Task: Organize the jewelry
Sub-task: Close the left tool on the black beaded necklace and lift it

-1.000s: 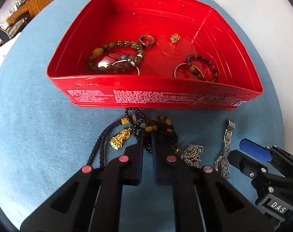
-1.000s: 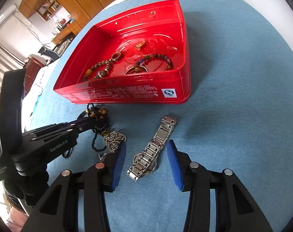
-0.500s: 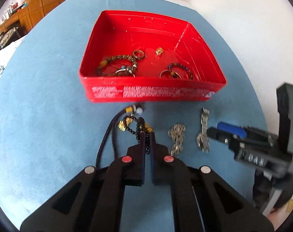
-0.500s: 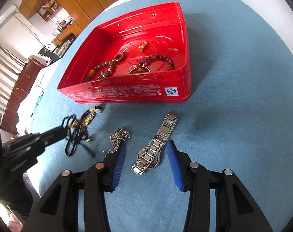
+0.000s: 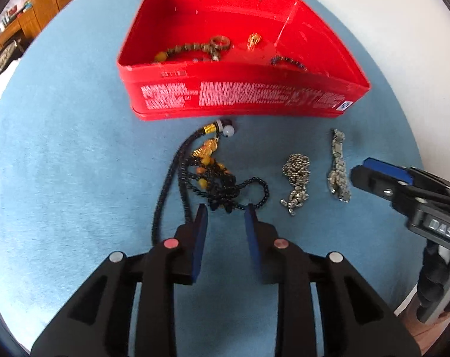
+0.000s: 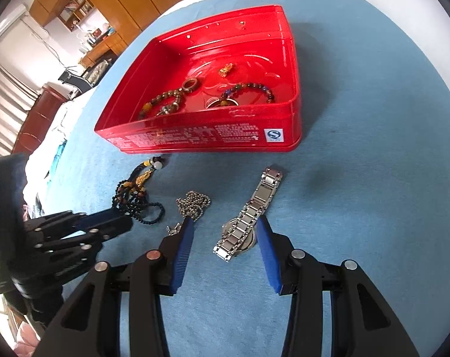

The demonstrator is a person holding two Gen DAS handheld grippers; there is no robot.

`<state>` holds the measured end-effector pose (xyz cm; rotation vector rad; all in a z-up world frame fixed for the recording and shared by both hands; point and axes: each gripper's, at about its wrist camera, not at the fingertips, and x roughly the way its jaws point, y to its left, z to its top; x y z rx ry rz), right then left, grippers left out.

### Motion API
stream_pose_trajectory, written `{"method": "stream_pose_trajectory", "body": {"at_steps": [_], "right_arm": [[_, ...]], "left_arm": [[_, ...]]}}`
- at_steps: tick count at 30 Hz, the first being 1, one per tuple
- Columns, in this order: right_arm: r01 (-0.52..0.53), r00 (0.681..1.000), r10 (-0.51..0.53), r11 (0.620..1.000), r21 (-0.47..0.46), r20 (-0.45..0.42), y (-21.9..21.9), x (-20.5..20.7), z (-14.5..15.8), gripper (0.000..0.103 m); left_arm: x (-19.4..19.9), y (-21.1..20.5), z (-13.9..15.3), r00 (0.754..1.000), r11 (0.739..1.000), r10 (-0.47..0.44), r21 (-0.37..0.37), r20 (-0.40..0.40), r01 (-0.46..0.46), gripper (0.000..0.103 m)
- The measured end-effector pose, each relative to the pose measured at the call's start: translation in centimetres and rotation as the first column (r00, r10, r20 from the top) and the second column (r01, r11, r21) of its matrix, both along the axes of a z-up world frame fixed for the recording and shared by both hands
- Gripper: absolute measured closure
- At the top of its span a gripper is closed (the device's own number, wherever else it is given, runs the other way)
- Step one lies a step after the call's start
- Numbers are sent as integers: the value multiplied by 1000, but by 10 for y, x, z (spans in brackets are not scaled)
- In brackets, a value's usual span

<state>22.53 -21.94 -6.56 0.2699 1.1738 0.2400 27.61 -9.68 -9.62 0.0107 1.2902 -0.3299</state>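
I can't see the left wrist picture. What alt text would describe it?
Black tongs, jaws opening, hover over a tangled black bead necklace on a blue cloth. Beside it lie a silver chain and a metal watch; behind sits a red tin holding bracelets.

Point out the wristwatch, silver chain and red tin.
wristwatch [image 6: 240, 232], right wrist view, on the metal band over the case.
silver chain [image 6: 193, 205], right wrist view, on the bunched links.
red tin [image 6: 201, 136], right wrist view, on the printed front wall.
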Motion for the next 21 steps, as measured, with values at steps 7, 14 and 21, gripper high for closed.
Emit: {"method": "stream_pose_trajectory", "body": {"at_steps": [7,14,21], "right_arm": [[-11,1000,11,1000,-1,-4,2,2,-2,59],[-17,1000,17,1000,4,-14,4,7,-8,59],[-51,999,51,999,16,-13,19,9,-7,59]], "left_arm": [[25,-8,-13,999,1000,26,-8,-18,-26,64],[39,-14,-18,999,998,48,27,15,-48,87],[38,-3,-12,997,997,67,-34,25,-67,94]]}}
